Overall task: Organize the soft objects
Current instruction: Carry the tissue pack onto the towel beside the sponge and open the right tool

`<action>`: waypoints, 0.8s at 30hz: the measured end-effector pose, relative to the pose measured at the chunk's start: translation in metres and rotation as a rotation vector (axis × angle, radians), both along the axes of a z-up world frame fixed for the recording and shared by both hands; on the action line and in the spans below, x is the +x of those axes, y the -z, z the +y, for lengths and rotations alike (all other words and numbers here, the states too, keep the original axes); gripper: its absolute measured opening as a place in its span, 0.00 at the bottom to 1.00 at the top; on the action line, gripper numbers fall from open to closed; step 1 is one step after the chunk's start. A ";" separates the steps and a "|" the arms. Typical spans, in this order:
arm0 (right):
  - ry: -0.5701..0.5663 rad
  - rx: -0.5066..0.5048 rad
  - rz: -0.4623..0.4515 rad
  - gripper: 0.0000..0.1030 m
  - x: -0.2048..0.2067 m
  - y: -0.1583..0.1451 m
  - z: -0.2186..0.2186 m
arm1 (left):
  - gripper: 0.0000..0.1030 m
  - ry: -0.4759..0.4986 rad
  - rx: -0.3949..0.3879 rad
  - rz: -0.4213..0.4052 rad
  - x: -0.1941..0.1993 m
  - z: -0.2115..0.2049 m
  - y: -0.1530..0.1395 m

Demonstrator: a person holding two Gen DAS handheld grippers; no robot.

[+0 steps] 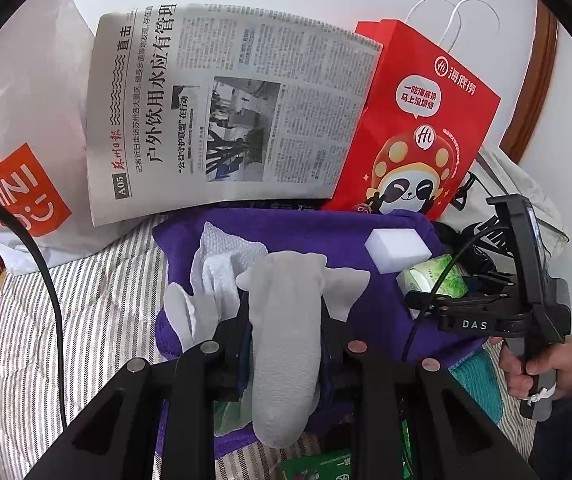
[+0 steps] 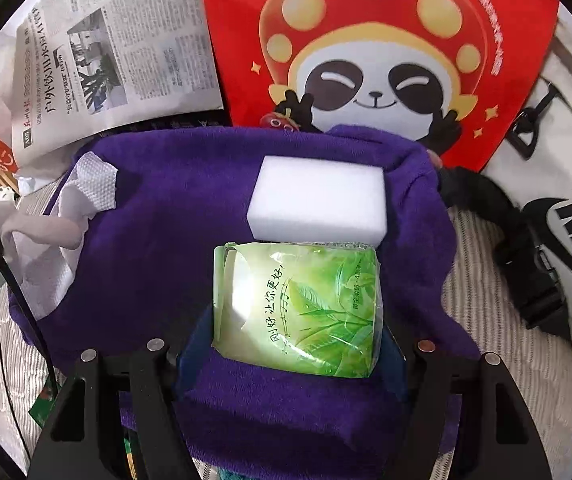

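Both grippers loaded over the purple towel (image 2: 146, 216), placement step in hand.

My left gripper (image 1: 282, 344) is clamped on a grey plush toy (image 1: 286, 340); my right gripper (image 2: 294, 332) grips a green tissue pack (image 2: 298, 308), just at 6 o'clock of the white sponge (image 2: 318, 200). Next, I judge, each item needs lowering and releasing (free towel lies at 9 o'clock). The red bag (image 2: 386, 40) and newspaper (image 1: 226, 104) crowd 12 o'clock.

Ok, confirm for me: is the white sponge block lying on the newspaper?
No, the white sponge block lies on the purple towel, just beyond the green tissue pack; the newspaper stands behind.
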State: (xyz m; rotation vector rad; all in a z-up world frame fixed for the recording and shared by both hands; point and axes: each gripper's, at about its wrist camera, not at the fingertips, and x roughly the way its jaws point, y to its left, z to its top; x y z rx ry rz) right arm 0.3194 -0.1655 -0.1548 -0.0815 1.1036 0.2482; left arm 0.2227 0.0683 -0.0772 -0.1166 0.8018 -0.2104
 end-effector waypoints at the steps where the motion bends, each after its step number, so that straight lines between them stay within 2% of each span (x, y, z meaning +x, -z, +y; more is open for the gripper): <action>1: 0.002 0.001 -0.001 0.69 0.001 0.002 0.000 | 0.24 0.002 0.001 0.001 0.000 -0.001 0.000; 5: 0.019 -0.025 -0.011 0.69 0.005 0.010 0.000 | 0.24 0.019 0.016 0.009 0.000 -0.008 0.003; 14: 0.038 0.036 0.010 0.70 0.015 0.022 -0.009 | 0.24 0.027 0.025 0.022 0.001 -0.011 0.008; 17: 0.034 0.034 0.011 0.71 0.016 0.023 -0.009 | 0.24 0.020 0.020 0.027 0.001 -0.008 0.009; 20: 0.006 0.019 0.027 0.80 0.016 0.024 -0.005 | 0.24 0.011 0.020 0.036 0.003 -0.006 0.012; 24: -0.011 -0.039 0.041 0.81 0.016 0.027 0.001 | 0.24 0.000 0.022 0.047 0.004 -0.004 0.016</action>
